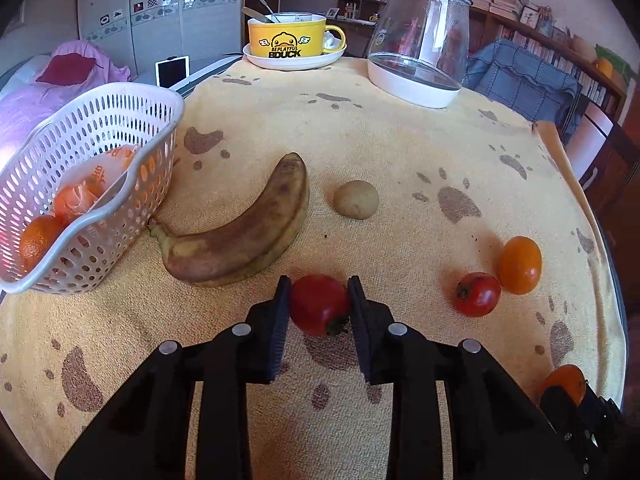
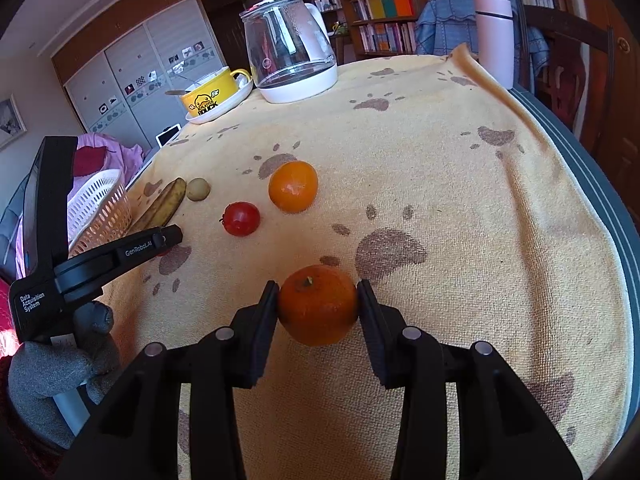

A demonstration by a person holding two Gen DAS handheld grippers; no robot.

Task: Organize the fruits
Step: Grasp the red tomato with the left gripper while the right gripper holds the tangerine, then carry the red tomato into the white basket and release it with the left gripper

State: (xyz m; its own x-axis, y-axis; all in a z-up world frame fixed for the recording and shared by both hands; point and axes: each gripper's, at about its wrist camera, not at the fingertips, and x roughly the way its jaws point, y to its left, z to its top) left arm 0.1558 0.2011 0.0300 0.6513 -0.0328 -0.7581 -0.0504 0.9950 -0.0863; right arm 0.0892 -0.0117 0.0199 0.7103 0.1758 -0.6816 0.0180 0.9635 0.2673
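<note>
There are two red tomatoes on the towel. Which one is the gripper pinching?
The tomato between the left gripper fingers, just in front of the banana. The other tomato sits free on the towel beside an orange, with nothing touching it.

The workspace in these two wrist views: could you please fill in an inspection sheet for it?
Surface: towel with paw prints, rumpled at the right.
Job's things: basket holds oranges; banana, potato, loose tomato and loose orange lie out.
Clutter: yellow mug on saucer, glass kettle, pink flask.
Grippers: left gripper shut on held tomato; right gripper shut on held orange.
Cables: nothing seen.
Surroundings: bookshelves, wardrobe.
</note>
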